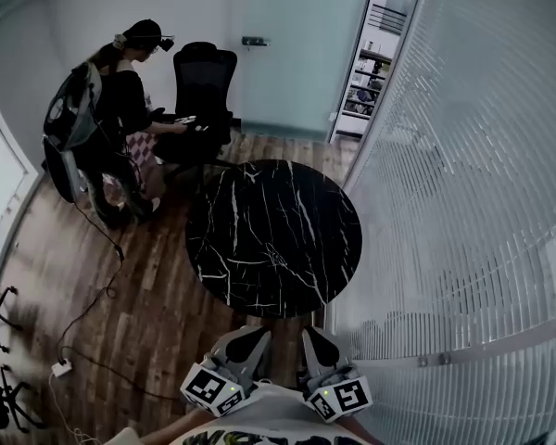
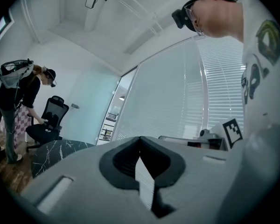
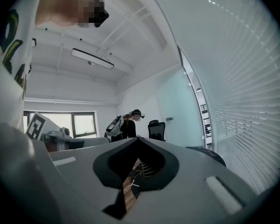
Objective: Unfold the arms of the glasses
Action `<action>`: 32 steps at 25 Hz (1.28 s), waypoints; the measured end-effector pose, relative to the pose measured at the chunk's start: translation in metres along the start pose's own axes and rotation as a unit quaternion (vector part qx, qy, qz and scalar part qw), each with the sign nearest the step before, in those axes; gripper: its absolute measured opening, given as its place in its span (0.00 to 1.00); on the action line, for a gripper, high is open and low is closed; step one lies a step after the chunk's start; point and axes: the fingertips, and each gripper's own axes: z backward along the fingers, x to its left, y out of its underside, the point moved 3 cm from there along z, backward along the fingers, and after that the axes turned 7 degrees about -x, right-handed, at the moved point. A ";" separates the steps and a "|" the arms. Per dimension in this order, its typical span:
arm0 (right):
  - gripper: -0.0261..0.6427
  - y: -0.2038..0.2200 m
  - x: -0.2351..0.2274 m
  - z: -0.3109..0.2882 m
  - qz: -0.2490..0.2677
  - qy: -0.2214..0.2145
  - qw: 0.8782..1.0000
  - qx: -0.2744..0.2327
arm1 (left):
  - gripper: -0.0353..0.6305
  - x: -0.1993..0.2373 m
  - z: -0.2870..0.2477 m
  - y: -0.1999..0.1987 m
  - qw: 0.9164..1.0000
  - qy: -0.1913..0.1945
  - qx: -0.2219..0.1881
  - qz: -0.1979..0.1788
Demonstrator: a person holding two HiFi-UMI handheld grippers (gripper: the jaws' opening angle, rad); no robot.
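Black marble worktop [image 1: 273, 239] shows no glasses in any view; thin frames might hide among its veins. Left tongs [image 1: 248, 336] and right tongs [image 1: 315, 339], both pressed together and empty, could knock them unseen.

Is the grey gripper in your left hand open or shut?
Shut: the grey left gripper shows its jaws meeting at the tips, nothing between them.

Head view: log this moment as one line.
left claw: shut, empty | right claw: shut, empty | place: both short of black marble table | beyond table: person at office chair
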 end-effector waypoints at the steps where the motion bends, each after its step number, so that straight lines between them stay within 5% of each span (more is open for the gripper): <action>1: 0.04 0.000 -0.002 -0.010 0.001 0.000 1.000 0.000 | 0.06 0.009 -0.005 -0.002 1.000 0.001 0.000 0.000; 19: 0.04 -0.006 -0.020 -0.179 0.023 0.010 1.000 -0.003 | 0.06 0.160 -0.079 -0.050 1.000 0.024 0.001 0.000; 32: 0.04 0.006 -0.029 -0.217 0.026 0.025 0.999 0.009 | 0.06 0.199 -0.098 -0.047 0.999 0.037 0.015 0.009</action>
